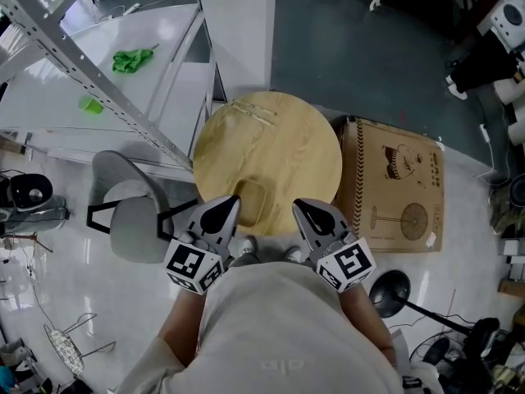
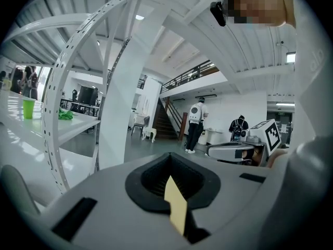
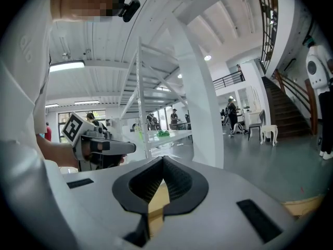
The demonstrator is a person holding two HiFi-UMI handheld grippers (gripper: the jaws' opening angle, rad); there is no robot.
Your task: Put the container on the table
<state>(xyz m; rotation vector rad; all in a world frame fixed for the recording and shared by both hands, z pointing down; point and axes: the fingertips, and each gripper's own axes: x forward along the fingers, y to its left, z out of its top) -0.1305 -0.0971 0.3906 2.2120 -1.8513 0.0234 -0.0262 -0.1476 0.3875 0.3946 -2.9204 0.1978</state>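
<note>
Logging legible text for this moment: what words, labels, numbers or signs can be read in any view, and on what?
No text is legible.
Cardboard box: a printed fan drawing with small print, too small to read.
Left gripper and right gripper: their cubes carry black-and-white square markers, no letters.
Shirt: a faint raised logo, too faint to read.

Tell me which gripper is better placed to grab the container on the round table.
Left, probably. The left gripper has its tip right beside the container on the round table; the right gripper stands farther off. Both have shut jaws and must open first.
</note>
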